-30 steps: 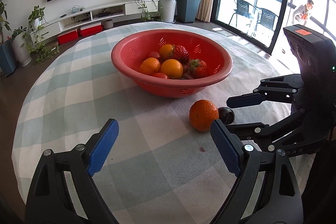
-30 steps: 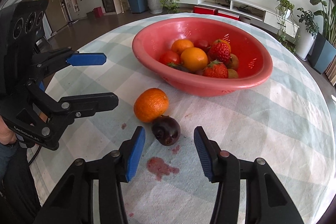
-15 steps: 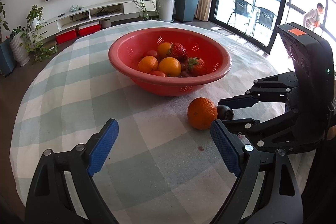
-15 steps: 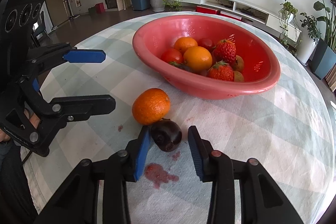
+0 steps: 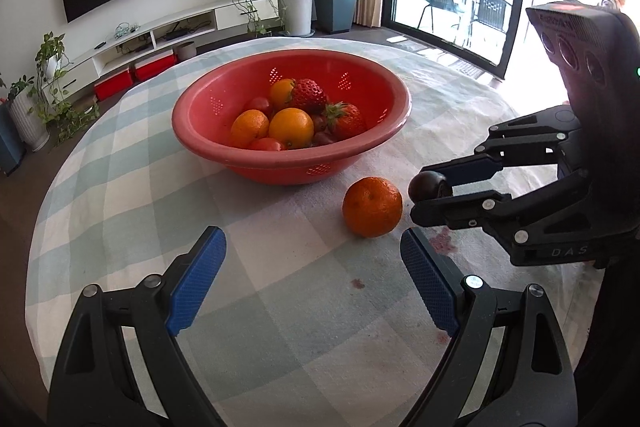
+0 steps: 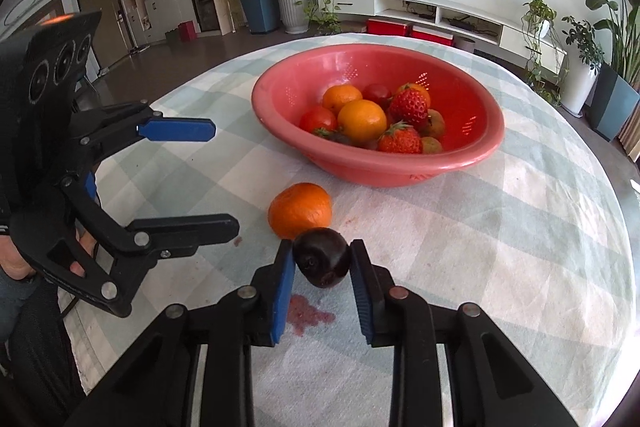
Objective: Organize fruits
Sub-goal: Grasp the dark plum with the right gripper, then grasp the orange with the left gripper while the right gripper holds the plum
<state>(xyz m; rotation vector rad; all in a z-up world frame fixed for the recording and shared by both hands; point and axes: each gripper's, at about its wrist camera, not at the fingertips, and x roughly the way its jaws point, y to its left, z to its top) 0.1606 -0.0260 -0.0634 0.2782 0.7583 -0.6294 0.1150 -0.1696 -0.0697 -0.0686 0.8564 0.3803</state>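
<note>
A red colander bowl (image 5: 384, 131) (image 6: 480, 151) holds oranges, strawberries and tomatoes. A loose orange (image 5: 372, 207) (image 6: 300, 209) lies on the checked cloth in front of it. My right gripper (image 6: 322, 261) (image 5: 434, 189) is shut on a dark plum (image 6: 320, 261) (image 5: 428, 185), held just above the cloth beside the orange. My left gripper (image 5: 312, 279) (image 6: 208, 175) is open and empty, hovering near the front of the table to the left of the orange.
A purple juice stain (image 6: 308, 315) marks the cloth under the plum, with smaller spots (image 5: 356, 283) near it. The round table's edge (image 5: 44, 211) curves close on the left. A TV wall, plants and balcony doors stand behind.
My right gripper moved forward around the plum, closed on it and lifted it slightly off the cloth. My left gripper stayed open and nearly still.
</note>
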